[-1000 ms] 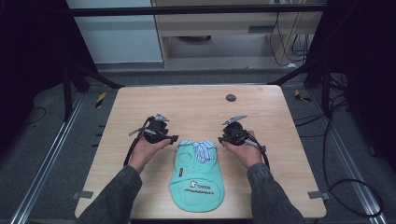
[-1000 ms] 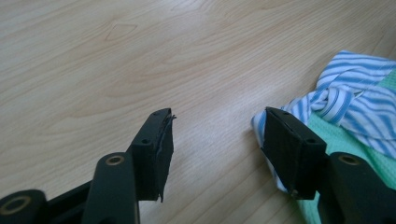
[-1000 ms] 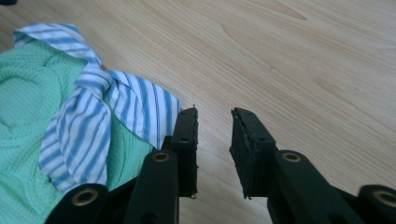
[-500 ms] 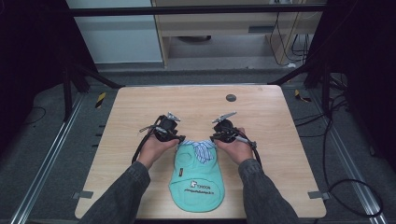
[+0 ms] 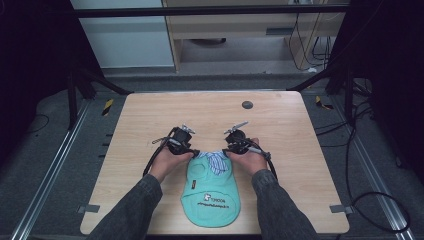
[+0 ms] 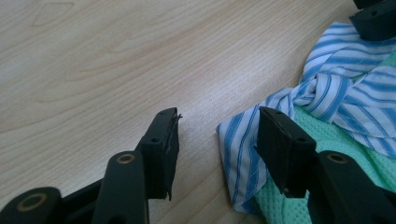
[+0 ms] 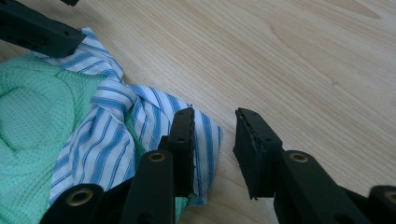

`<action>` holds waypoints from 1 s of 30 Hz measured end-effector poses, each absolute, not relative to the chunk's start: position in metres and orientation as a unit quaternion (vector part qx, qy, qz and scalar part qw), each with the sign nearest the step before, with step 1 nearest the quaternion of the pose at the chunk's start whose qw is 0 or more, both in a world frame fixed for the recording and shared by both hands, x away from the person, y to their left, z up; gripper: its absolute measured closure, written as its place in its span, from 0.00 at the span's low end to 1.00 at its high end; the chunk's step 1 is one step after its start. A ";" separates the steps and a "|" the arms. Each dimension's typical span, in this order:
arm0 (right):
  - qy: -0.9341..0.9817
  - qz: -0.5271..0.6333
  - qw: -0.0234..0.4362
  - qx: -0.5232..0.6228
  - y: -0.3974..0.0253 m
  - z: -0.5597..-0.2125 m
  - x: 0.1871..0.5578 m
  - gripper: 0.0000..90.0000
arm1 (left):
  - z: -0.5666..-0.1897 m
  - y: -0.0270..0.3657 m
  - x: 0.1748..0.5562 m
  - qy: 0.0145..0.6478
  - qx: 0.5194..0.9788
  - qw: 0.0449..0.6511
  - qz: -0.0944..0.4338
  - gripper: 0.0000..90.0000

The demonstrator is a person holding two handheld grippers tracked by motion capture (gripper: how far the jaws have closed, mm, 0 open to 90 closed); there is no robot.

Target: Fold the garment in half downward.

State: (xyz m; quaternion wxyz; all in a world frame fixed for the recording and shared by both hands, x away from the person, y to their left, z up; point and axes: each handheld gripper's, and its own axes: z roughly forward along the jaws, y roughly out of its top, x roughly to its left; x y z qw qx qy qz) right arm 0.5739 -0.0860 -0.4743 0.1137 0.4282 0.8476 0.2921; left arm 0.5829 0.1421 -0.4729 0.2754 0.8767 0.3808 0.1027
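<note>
I hold a pair of tongs in each hand over a pale wooden bench [image 5: 150, 125]. A small mint-green shirt [image 5: 211, 195] with a blue-and-white striped collar [image 5: 214, 161] lies flat near the bench's near edge, between my forearms, collar pointing away from me.

My left tongs [image 5: 192, 152] sit at the collar's left corner. In the left gripper view they [image 6: 217, 135] are spread apart — one jaw rests on bare wood, the other lies over the edge of the striped cloth [image 6: 327, 93], and the collar's corner sits in the gap between them, not pinched.

My right tongs [image 5: 228, 152] sit at the collar's right corner. In the right gripper view they [image 7: 214, 135] are also spread — one jaw lies over the striped collar [image 7: 121, 126], the other over bare wood just beside the cloth's edge, gripping nothing.

The two tongs are near each other, with the collar's knotted middle between them. A small dark disc [image 5: 247, 105] lies on the bench farther off, well apart from the shirt.
</note>
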 end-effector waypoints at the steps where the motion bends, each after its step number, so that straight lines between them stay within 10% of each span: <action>1: 0.847 0.291 0.111 0.431 -0.086 -0.475 0.574 0.72 | -0.473 0.142 0.583 0.381 0.877 0.275 0.103 0.53; 19: 0.856 0.279 0.094 0.425 -0.081 -0.482 0.575 0.69 | -0.480 0.141 0.584 0.379 0.879 0.275 0.087 0.55; 30: 0.867 0.279 0.083 0.404 -0.078 -0.480 0.571 0.91 | -0.481 0.142 0.580 0.358 0.883 0.298 0.062 0.85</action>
